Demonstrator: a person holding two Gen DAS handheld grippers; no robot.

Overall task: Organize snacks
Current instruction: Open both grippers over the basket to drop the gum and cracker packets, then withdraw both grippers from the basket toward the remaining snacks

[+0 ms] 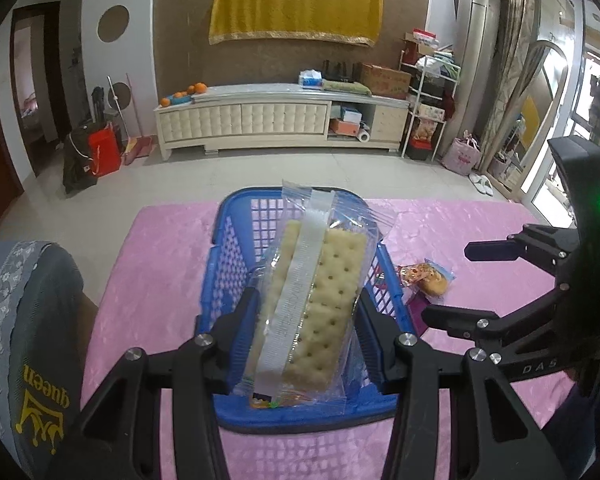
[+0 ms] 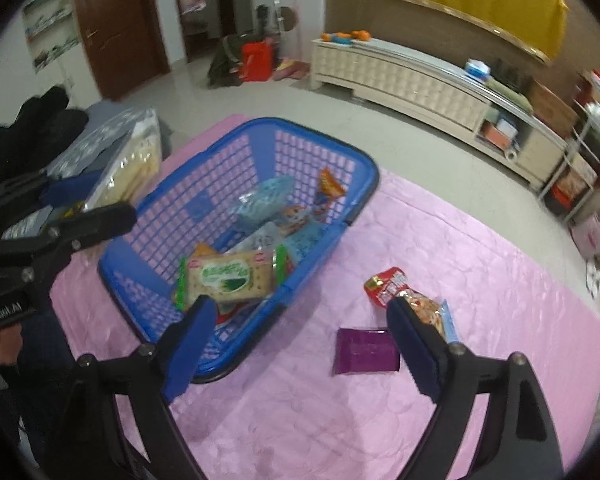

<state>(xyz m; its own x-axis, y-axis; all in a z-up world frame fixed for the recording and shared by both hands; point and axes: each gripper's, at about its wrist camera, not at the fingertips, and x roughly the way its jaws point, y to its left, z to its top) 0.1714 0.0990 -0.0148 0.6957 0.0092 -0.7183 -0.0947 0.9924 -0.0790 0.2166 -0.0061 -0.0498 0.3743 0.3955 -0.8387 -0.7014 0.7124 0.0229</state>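
Crackers in clear wrap are clamped by the left gripper at the pack's lower half, held above the blue basket. Light, stiff, brittle; film is slick, so grip on the flat faces, gently. Right gripper stands wide, nothing between its fingers, over the pink cloth beside the basket. Purple packet lies nearest: flat, thin, take by its edges. Beyond it, a puffy pastry bag and a red wrapper: soft, crushable.
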